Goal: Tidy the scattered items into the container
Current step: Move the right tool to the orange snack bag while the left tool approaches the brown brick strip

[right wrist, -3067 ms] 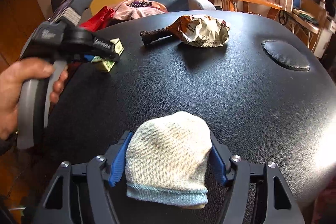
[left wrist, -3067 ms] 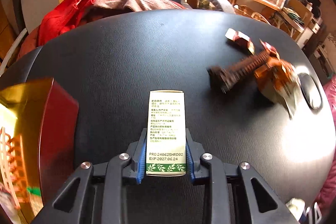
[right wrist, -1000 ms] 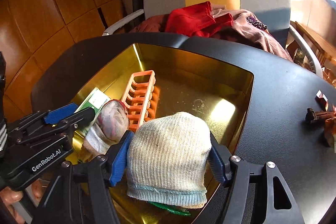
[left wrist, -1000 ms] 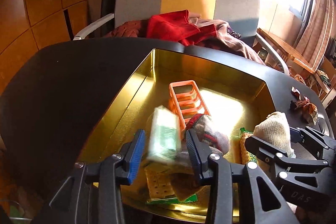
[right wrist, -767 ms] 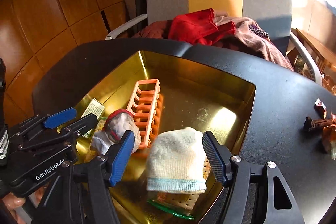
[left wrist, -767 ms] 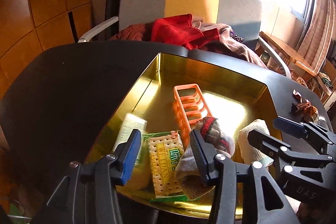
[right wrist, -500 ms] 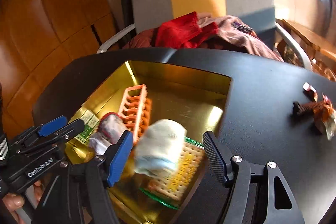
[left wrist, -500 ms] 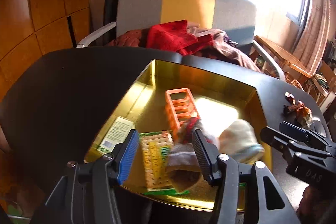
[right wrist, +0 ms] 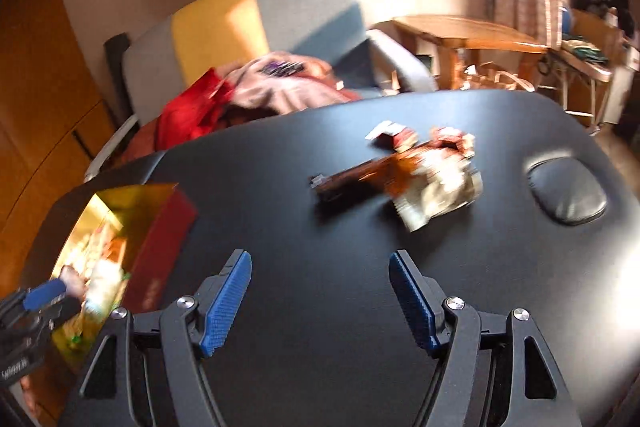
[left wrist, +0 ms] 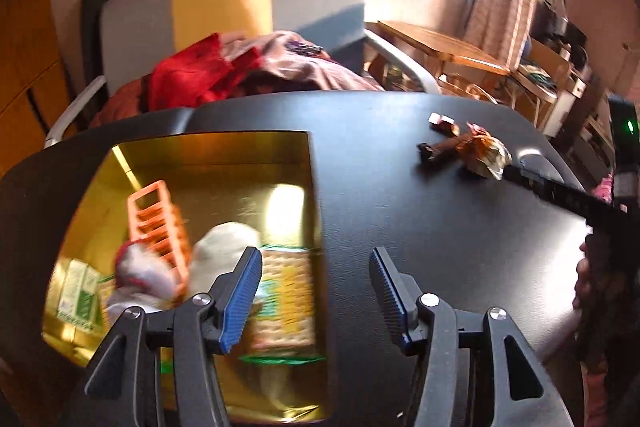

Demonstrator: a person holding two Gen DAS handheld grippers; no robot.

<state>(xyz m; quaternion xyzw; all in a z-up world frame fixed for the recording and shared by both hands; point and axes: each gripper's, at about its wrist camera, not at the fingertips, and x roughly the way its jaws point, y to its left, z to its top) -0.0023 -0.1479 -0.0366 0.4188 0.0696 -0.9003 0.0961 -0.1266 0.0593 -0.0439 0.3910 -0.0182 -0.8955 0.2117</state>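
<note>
Left wrist view shows the gold container point(left wrist: 316, 187) on the black worktop point(left wrist: 420, 227), a chair with clothes point(left wrist: 208, 75) behind. Inside lie one orange rack point(left wrist: 156, 219), one cracker pack point(left wrist: 284, 299), one small box point(left wrist: 76, 291) and two socks. Three scattered items wait near the crumpled wrapper point(right wrist: 436, 187). My left gripper point(left wrist: 316, 295) is opening its jaws, my right gripper point(right wrist: 320, 299) has them apart; both hold nothing.
</note>
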